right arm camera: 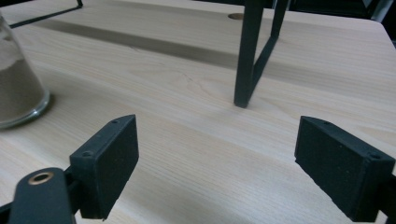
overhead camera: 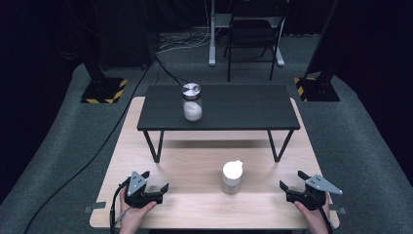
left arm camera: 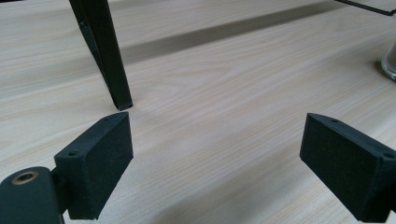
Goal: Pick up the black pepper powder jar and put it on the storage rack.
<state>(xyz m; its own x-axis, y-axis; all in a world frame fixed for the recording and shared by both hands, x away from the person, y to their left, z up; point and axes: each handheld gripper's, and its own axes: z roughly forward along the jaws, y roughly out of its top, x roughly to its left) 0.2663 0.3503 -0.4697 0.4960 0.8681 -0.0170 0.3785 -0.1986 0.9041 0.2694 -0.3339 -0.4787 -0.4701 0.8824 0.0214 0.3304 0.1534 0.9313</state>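
Observation:
A glass jar with a white lid [overhead camera: 232, 177] stands on the light wooden table [overhead camera: 195, 207], between my two grippers. My left gripper [overhead camera: 156, 180] rests low at the table's front left, held in a hand and open, with nothing between its jaws. In the left gripper view, the left gripper [left arm camera: 215, 158] spans bare wood and the jar's edge [left arm camera: 390, 65] shows far right. My right gripper [overhead camera: 292, 179] sits at the front right, open and empty. In the right gripper view, the right gripper [right arm camera: 217, 158] faces bare wood, with the jar [right arm camera: 18, 88] off to its left.
A low black shelf [overhead camera: 234, 112] on thin legs stands on the table's far half. On it is a second glass jar with a silver lid [overhead camera: 192, 102]. One shelf leg [left arm camera: 109, 60] stands ahead of the left gripper and another leg [right arm camera: 247, 56] ahead of the right.

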